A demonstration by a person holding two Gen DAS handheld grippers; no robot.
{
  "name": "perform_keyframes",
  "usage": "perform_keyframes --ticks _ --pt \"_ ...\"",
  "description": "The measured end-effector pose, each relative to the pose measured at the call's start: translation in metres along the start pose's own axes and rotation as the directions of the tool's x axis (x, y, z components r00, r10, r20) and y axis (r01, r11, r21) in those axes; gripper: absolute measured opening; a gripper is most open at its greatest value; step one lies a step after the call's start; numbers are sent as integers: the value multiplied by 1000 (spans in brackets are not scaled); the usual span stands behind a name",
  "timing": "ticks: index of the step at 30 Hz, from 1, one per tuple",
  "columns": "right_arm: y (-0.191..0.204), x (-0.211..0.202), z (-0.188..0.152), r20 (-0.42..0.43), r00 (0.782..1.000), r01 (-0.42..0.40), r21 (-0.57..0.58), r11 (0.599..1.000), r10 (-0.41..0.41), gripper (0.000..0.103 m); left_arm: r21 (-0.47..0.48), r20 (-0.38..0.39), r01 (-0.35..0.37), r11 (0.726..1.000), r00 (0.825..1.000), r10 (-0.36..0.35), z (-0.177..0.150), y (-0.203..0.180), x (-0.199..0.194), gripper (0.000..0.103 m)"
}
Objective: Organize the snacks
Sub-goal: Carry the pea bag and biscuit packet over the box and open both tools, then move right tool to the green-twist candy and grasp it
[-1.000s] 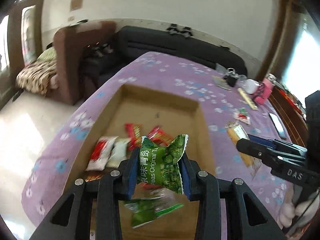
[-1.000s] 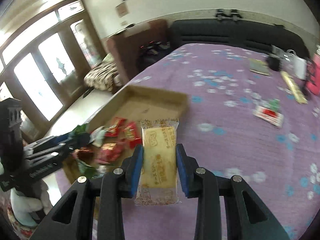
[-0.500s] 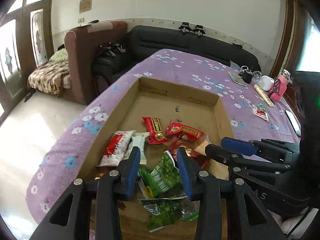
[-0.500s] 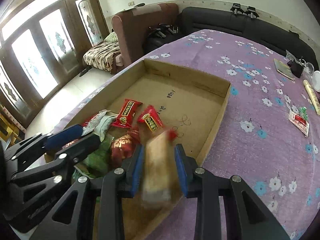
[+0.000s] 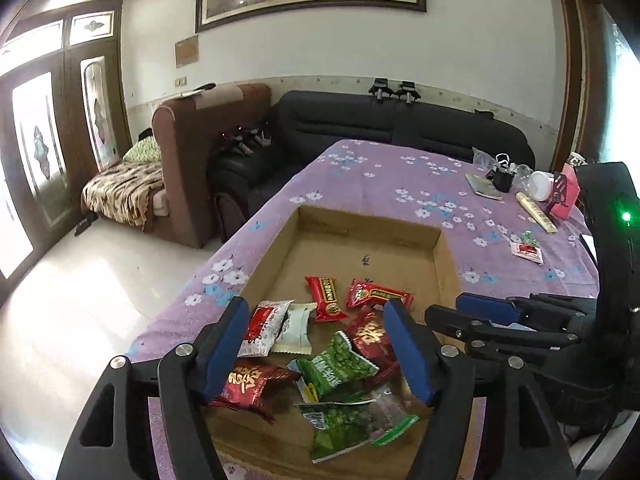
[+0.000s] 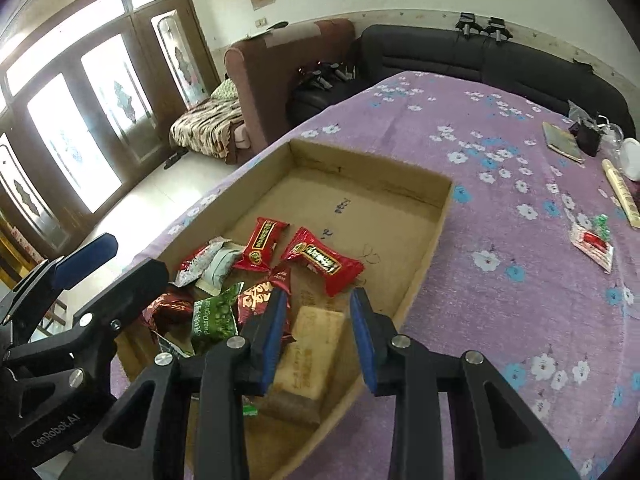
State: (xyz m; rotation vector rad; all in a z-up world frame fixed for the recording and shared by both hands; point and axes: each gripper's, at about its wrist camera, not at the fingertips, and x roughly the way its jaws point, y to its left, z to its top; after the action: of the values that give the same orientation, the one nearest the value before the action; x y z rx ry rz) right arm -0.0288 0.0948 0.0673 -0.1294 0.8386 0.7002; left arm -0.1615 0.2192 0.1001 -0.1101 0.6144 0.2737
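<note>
left gripper (image 5: 316, 350) is opening, its green pack (image 5: 338, 364) dropped into the box (image 5: 444, 264); right gripper (image 6: 320, 332), jaws apart, released its biscuit (image 6: 312, 354) lower centre.

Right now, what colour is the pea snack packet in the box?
Green pea packet, clearest in the left wrist view.

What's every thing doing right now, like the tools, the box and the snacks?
cardboard box, open-topped, holding snacks.
left tool, opening, gripping nothing.
right tool, around the cracker packet; grip unclear.
green pea packet, lying in the cardboard box.
cracker packet, low inside the cardboard box.
red-and-white packet, lying on the tablecloth, outside the cardboard box.
</note>
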Motion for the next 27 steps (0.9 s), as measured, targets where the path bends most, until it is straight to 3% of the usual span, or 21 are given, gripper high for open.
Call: perform_keyframes --ticks 15,27 --pt "-43 -55 -15 85 996 20 80 997 -26 39 115 61 -10 993 998 3 3 -53 -39 81" --pt "-90 -73 -31 101 994 30 162 986 -47 40 194 61 -2 981 998 -10 1 -93 -46 81"
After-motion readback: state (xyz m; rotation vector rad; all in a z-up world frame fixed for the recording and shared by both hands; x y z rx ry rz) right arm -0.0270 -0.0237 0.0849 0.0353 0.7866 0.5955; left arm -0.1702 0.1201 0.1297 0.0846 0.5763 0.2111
